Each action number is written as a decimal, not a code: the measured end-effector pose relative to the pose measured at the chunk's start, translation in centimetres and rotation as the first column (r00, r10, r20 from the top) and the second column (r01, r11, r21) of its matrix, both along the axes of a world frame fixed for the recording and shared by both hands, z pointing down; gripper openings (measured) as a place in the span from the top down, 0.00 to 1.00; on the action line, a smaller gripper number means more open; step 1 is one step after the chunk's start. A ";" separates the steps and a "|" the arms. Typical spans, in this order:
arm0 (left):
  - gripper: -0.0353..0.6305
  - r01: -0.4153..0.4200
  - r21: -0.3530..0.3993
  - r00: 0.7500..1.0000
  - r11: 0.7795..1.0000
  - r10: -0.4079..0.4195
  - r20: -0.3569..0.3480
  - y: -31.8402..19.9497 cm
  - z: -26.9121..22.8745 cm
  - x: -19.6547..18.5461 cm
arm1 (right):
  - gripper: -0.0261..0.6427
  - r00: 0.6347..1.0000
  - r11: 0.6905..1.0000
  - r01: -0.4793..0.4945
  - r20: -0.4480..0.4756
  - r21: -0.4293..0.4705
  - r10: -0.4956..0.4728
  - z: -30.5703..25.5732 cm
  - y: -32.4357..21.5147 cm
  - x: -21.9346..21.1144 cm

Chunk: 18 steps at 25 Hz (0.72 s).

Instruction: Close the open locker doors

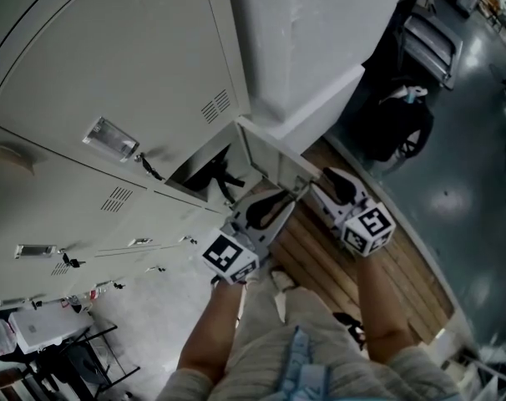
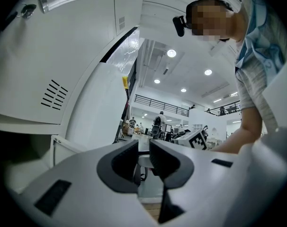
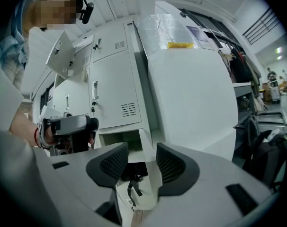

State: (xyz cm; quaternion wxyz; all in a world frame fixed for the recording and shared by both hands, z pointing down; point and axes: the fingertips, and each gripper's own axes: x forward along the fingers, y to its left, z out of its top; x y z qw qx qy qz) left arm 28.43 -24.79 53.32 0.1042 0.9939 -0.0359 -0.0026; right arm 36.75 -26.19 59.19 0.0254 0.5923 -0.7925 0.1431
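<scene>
The bottom locker's door (image 1: 265, 159) stands open, swung out from its dark compartment (image 1: 204, 174). My left gripper (image 1: 280, 200) reaches the door's free edge from below; in the left gripper view its jaws (image 2: 144, 161) stand narrowly apart with a white piece of that edge filling the gap. My right gripper (image 1: 324, 182) is just to the right of the door. In the right gripper view its jaws (image 3: 142, 162) are open, the door panel (image 3: 152, 183) runs between them without touching the pads, and the compartment (image 3: 124, 138) lies behind.
Closed grey lockers (image 1: 111, 73) fill the left. A big white wrapped block (image 1: 311, 40) stands right of the open locker. Wooden slats (image 1: 378, 282) lie underfoot, with a black backpack (image 1: 395, 128) beyond. Another locker door (image 3: 63, 56) hangs open higher up.
</scene>
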 end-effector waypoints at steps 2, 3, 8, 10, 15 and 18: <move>0.87 0.000 0.007 1.000 1.000 0.000 0.002 0.0 0.1 0.0 | 0.72 1.000 1.000 -0.012 -0.003 -0.013 0.012 0.4 -0.1 0.4; 0.87 0.004 0.003 1.000 1.000 -0.004 -0.002 0.0 0.0 -0.1 | 0.72 1.000 1.000 -0.015 -0.006 -0.019 0.015 0.5 -0.2 0.5; 0.87 0.016 -0.009 1.000 1.000 -0.016 -0.004 -0.1 0.0 -0.4 | 0.72 1.000 0.999 -0.010 -0.019 -0.053 0.009 1.4 -0.4 0.7; 0.87 0.021 -0.009 1.000 1.000 -0.021 -0.007 -0.2 0.0 -0.6 | 0.72 1.000 0.998 -0.007 -0.017 -0.063 0.006 1.7 -0.4 0.6; 0.87 0.030 -0.014 1.000 0.999 -0.030 0.005 -0.3 0.3 -0.9 | 0.72 1.000 0.996 0.006 -0.021 -0.086 -0.008 2.3 -0.4 0.3; 0.87 0.036 -0.012 0.999 0.999 -0.036 0.001 -0.3 0.3 -1.2 | 0.72 0.999 0.995 0.005 -0.034 -0.096 -0.009 2.4 -0.5 0.3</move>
